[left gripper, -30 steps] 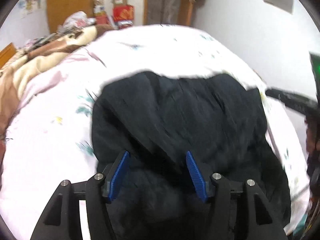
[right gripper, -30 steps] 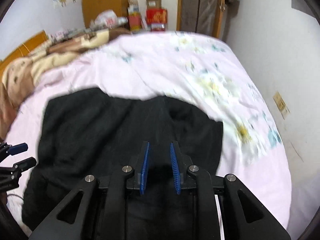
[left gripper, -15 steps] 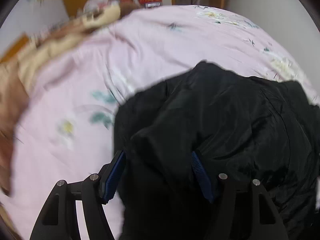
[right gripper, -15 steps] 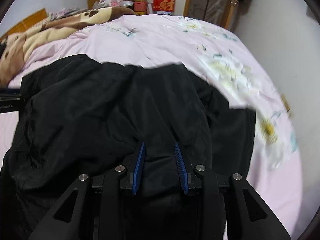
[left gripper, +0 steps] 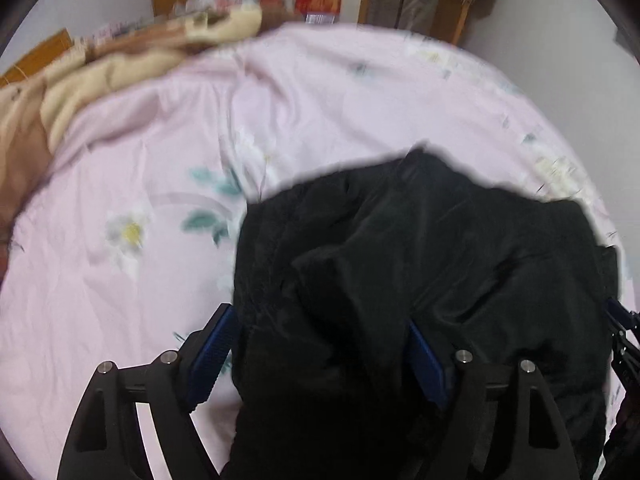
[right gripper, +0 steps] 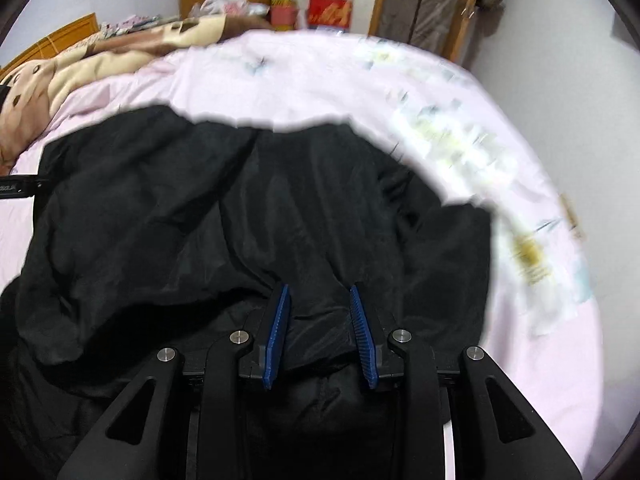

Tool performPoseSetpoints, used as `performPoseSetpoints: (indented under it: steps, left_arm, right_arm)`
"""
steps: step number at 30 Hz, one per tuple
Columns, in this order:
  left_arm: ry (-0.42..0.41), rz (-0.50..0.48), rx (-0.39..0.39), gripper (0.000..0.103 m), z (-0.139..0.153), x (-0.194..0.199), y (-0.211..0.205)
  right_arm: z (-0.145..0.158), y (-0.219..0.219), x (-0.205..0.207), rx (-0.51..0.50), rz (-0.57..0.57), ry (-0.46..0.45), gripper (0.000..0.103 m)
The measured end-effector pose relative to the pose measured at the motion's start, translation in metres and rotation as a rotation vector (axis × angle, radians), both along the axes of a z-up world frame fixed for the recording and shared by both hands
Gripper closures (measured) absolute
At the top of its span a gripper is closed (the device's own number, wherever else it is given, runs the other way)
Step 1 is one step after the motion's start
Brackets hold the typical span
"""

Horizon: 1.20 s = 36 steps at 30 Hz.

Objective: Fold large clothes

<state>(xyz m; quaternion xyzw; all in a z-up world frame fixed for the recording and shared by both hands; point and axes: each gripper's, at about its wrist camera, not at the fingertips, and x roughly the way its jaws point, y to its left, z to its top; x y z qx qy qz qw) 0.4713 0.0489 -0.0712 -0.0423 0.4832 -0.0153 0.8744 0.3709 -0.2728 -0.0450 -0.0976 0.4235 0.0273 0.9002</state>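
A large black garment (left gripper: 420, 272) lies bunched on a pink flowered bed sheet (left gripper: 160, 208). It also fills the right wrist view (right gripper: 240, 208). My left gripper (left gripper: 320, 344) stands wide at the garment's near left edge, with a thick fold of black cloth between its blue pads (left gripper: 212, 348). My right gripper (right gripper: 320, 312) is partly closed, and a fold of the garment runs between its blue pads (right gripper: 278, 328). The right gripper's fingers show at the right edge of the left wrist view (left gripper: 624, 332).
A beige and brown blanket (right gripper: 60, 68) lies at the bed's far left. Boxes and bags (right gripper: 328, 8) stand beyond the bed by a wooden door frame. A white wall (right gripper: 560, 80) runs along the bed's right side.
Both grippers have moved over the bed with the garment, and the view has shifted. The right gripper's jaws stand wider than a second ago.
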Motion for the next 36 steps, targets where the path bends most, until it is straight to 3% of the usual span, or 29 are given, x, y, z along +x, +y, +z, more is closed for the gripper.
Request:
performPoseSetpoints:
  steps: [3,5,7,12,15,20,22,25,27,30,36]
  left_arm:
    - [-0.091,-0.023,-0.040,0.022,0.029,-0.010,-0.006]
    - [-0.092,-0.025,-0.079,0.022,0.032,-0.008,-0.011]
    - [-0.077,-0.017,-0.066,0.022,0.024,-0.003,-0.017]
    - [0.077,0.000,0.002,0.022,-0.027,0.010,-0.025]
    - [0.100,0.021,-0.065,0.018,-0.045,0.010,-0.015]
    - [0.096,0.003,-0.014,0.016,-0.048,0.008,-0.018]
    - [0.132,0.023,-0.038,0.016,-0.045,0.006,-0.014]
    - [0.135,0.035,-0.075,0.019,-0.027,-0.012,-0.005]
    - [0.105,0.019,-0.057,0.019,-0.008,-0.031,0.000]
    - [0.053,-0.005,-0.060,0.019,0.018,-0.065,0.009]
    - [0.002,-0.016,-0.108,0.019,0.056,-0.138,0.027]
  right_arm:
    - [0.033,0.014,-0.015,0.085,0.052,-0.093,0.066]
    - [0.047,0.031,-0.022,0.148,0.121,-0.117,0.062]
    - [0.046,0.045,-0.023,0.194,0.165,-0.100,0.061]
    - [-0.016,0.078,-0.013,0.107,0.198,0.058,0.060]
    - [-0.045,0.073,-0.011,0.137,0.153,0.097,0.059]
    - [-0.053,0.083,-0.012,0.063,0.152,0.088,0.059]
    - [-0.053,0.086,-0.007,0.055,0.149,0.109,0.059]
    - [-0.038,0.084,-0.007,0.108,0.077,0.152,0.058]
    - [-0.014,0.078,-0.024,0.169,0.056,0.093,0.056]
    - [0.019,0.074,-0.055,0.177,0.044,0.023,0.055]
    - [0.058,0.072,-0.121,0.175,0.041,-0.031,0.054]
